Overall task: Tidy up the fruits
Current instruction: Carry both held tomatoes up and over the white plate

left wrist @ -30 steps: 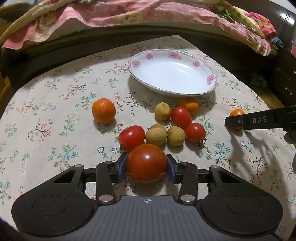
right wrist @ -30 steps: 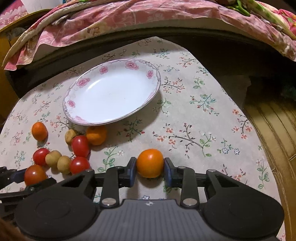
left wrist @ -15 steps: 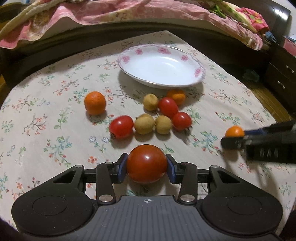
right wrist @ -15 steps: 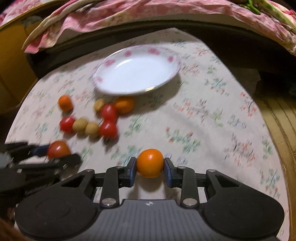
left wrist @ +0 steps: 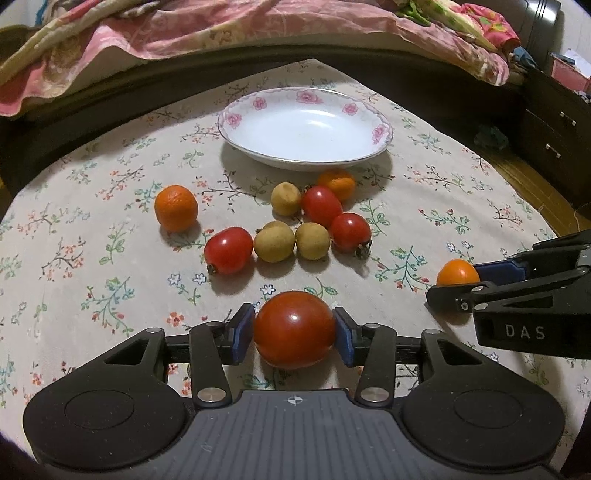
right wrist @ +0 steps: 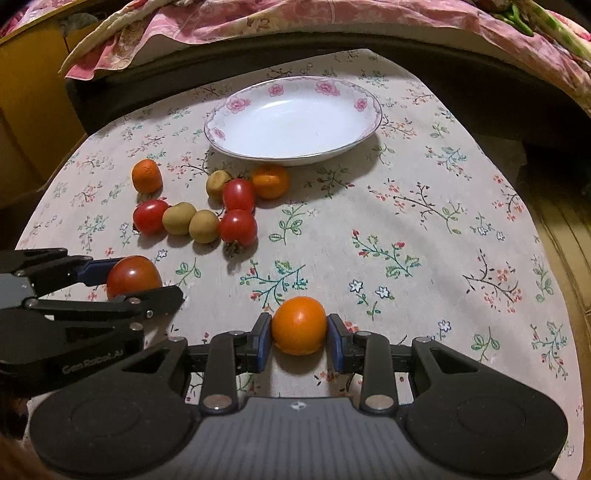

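My left gripper (left wrist: 294,329) is shut on a large red tomato (left wrist: 294,328), held above the near part of the floral tablecloth. My right gripper (right wrist: 299,334) is shut on a small orange fruit (right wrist: 299,325); the same orange fruit (left wrist: 457,272) shows at the right of the left wrist view. A white plate (left wrist: 258,147) with pink flowers on its rim stands at the far middle, holding nothing. In front of it lie three small tomatoes (left wrist: 228,250), three tan round fruits (left wrist: 274,241) and two oranges (left wrist: 176,208).
The round table's tablecloth (right wrist: 424,236) ends at a dark edge near a bed with a pink quilt (left wrist: 221,26). A dark drawer cabinet (left wrist: 554,122) stands at the right, a yellow cupboard (right wrist: 26,92) at the left.
Both grippers drew back and rose with their fruits, away from the plate and the cluster. In the last half second the right gripper came in close beside the left one.
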